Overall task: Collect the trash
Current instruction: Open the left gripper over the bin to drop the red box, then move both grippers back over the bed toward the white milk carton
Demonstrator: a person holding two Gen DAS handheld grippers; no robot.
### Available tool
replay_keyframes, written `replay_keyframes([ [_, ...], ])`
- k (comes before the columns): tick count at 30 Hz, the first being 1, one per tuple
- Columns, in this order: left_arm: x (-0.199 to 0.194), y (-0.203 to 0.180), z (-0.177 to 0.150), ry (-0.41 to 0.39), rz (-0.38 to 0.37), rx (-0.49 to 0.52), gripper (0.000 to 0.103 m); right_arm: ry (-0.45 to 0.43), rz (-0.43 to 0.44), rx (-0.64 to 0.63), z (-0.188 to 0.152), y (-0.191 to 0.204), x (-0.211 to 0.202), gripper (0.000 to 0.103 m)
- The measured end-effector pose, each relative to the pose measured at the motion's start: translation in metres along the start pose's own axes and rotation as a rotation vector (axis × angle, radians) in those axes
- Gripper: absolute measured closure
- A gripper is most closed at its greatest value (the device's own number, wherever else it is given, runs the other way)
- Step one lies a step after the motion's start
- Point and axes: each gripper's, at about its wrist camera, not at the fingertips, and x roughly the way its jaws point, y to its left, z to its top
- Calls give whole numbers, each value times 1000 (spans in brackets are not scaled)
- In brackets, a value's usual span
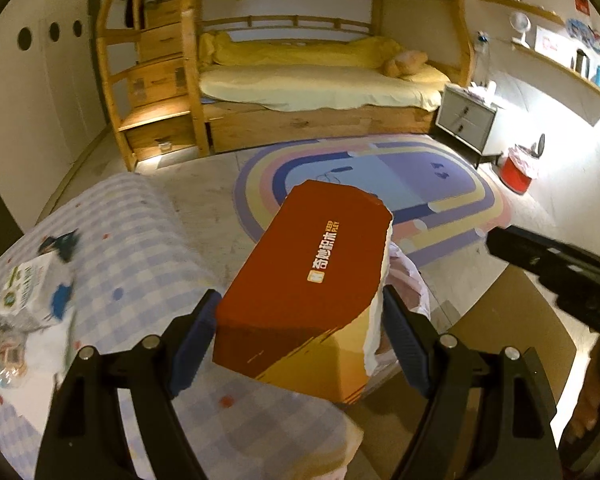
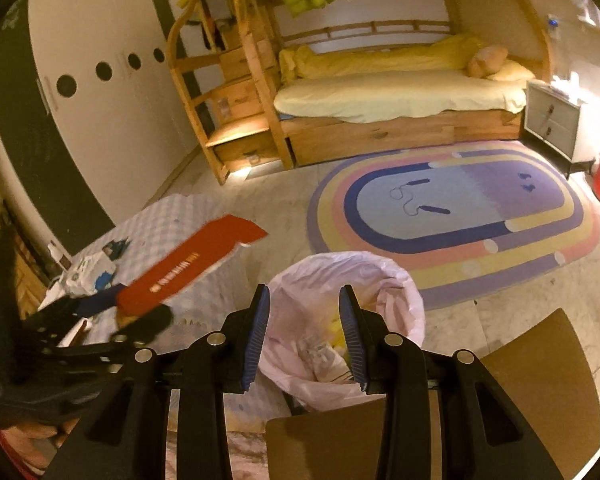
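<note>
Resting between the blue pads of the left gripper is a torn red and orange cardboard box, its white lettering showing in the left wrist view; the pads are pressing on both long sides, so the fingers are clamping it at wide spread. Lying under the box in that view is a checked blue-and-white cloth covering a table, with a crumpled printed wrapper sitting at its far left. Only a sliver of pale pink bag is showing past the box's torn edge there. The right wrist view is showing what the first hides: a pink bin bag standing open on the floor, with scraps inside, just beside the cloth-covered table. The right gripper is hovering over the bag's mouth, its fingers standing apart with nothing between the pads. That view is also catching the box from the side, held up over the cloth at left. A brown chair seat is sitting near the bag. Beyond lie a rainbow rug, a wooden bunk bed and a red bucket.
</note>
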Motion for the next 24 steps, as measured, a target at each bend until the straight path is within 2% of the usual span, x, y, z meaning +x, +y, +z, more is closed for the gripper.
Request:
replay_keyframes([
  [6, 29, -18, 15, 20, -14, 36, 24, -16, -25, 37, 5, -17, -1, 65],
  [10, 35, -19, 24, -1, -7, 41, 14, -17, -36, 47, 6, -19, 1, 65],
  [18, -10, 16, 11, -49, 60, -15, 14, -9, -15, 25, 3, -8, -1, 65],
  [24, -49, 48, -12, -60, 90, -69, 14, 5, 50, -32, -2, 28, -11, 65],
])
